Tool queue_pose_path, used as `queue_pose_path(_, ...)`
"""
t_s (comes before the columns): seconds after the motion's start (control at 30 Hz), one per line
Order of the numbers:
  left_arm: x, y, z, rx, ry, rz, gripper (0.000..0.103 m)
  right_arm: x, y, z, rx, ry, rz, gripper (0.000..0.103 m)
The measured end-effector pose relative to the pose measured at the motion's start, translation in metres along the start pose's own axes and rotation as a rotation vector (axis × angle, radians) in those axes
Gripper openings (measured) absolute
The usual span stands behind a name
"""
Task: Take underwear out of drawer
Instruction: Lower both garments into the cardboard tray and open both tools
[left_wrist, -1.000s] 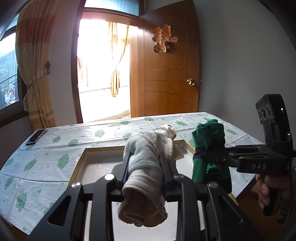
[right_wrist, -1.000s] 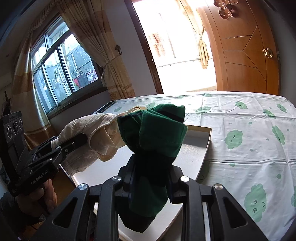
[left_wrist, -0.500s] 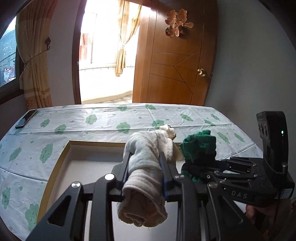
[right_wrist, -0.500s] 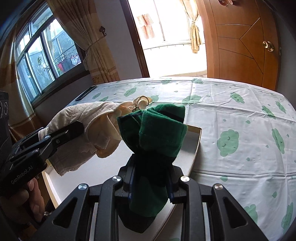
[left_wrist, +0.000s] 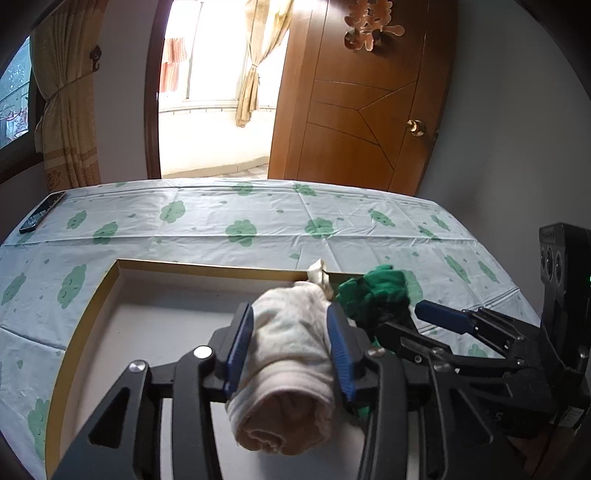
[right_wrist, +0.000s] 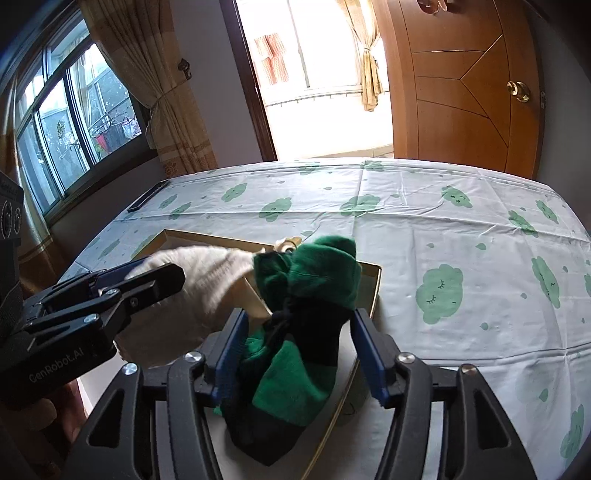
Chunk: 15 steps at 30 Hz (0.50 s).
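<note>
My left gripper (left_wrist: 290, 336) is shut on a rolled cream underwear (left_wrist: 291, 365), held over the open white drawer (left_wrist: 122, 325). My right gripper (right_wrist: 299, 339) stands around a rolled green and black underwear (right_wrist: 306, 332), its jaws wider than before, low over the drawer's right part (right_wrist: 371, 299). The two rolls sit side by side, nearly touching. The green roll (left_wrist: 373, 291) and right gripper (left_wrist: 439, 325) show at the right of the left wrist view; the cream roll (right_wrist: 199, 280) and left gripper (right_wrist: 147, 284) show at the left of the right wrist view.
The drawer has a tan rim and lies in a surface covered with a white cloth with green cloud prints (right_wrist: 461, 258). A black phone (left_wrist: 40, 216) lies on the cloth at the far left. A wooden door (left_wrist: 362, 110) and curtained window (right_wrist: 74, 122) stand behind.
Both grippers have come down and tilted toward the drawer with their rolls. The right gripper's jaws have spread wider around the green roll.
</note>
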<state>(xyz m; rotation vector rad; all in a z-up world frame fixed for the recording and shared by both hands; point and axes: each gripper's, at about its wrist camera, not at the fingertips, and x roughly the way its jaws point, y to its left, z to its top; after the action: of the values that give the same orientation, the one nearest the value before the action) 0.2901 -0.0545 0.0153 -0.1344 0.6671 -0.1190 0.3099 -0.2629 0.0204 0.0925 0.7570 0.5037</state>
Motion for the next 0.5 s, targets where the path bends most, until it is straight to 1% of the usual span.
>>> queue_pose_path(0.1,-0.007,-0.004,0.001,0.031,-0.027,0.005,0.047,-0.008,-0.001,-0.003,0.007,-0.025,0.002,0.064)
queue_pose_path(0.2,-0.020,-0.006,0.000,0.034,-0.059,-0.017,0.056,-0.018,0.000,-0.009,0.009,-0.049,0.017,0.066)
queue_pose_path(0.23,-0.025,-0.007,0.000,0.039,-0.071,-0.025,0.057,-0.022,0.001,-0.011,0.014,-0.059,0.020,0.067)
queue_pose_path(0.3,-0.032,-0.011,-0.003,0.054,-0.091,-0.036,0.057,-0.030,0.000,-0.017,0.031,-0.078,0.032,0.072)
queue_pose_path(0.5,-0.051,-0.023,-0.018,0.099,-0.127,-0.068,0.058,-0.052,0.009,-0.037,0.052,-0.100,0.096,0.073)
